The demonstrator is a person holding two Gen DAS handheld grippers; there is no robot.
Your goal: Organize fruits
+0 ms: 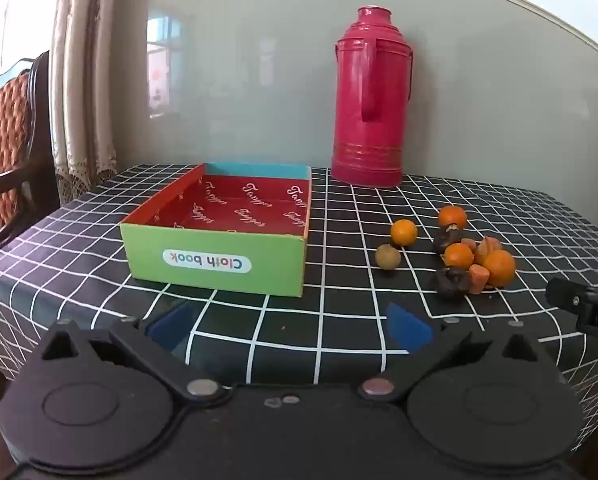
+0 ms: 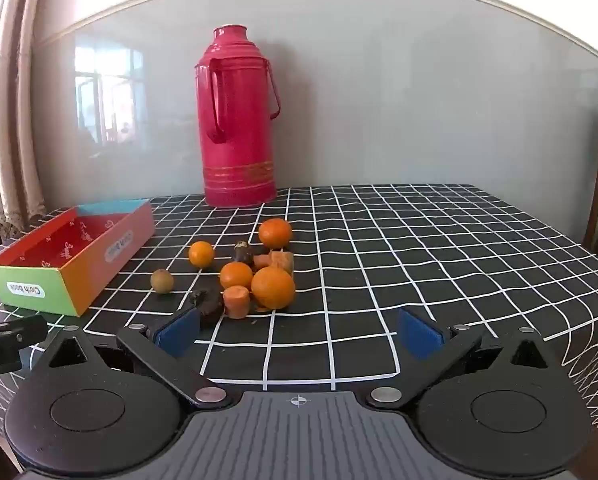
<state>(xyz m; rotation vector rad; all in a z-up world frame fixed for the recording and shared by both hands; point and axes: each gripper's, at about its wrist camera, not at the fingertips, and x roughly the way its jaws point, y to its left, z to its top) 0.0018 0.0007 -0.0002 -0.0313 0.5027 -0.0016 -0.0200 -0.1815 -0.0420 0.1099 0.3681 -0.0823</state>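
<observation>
A pile of fruit lies on the checked tablecloth: several oranges, carrot pieces, dark shrivelled pieces and one small brownish-green fruit apart on the left. An empty box with a green front and red lining stands left of the pile. My left gripper is open, above the cloth in front of the box. My right gripper is open, just short of the pile, its left fingertip near a dark piece. Nothing is between either pair of fingers.
A tall red thermos stands at the back against the grey wall. A chair and curtain are left of the table. The tablecloth stretches bare to the right of the fruit. The right gripper's tip shows in the left wrist view.
</observation>
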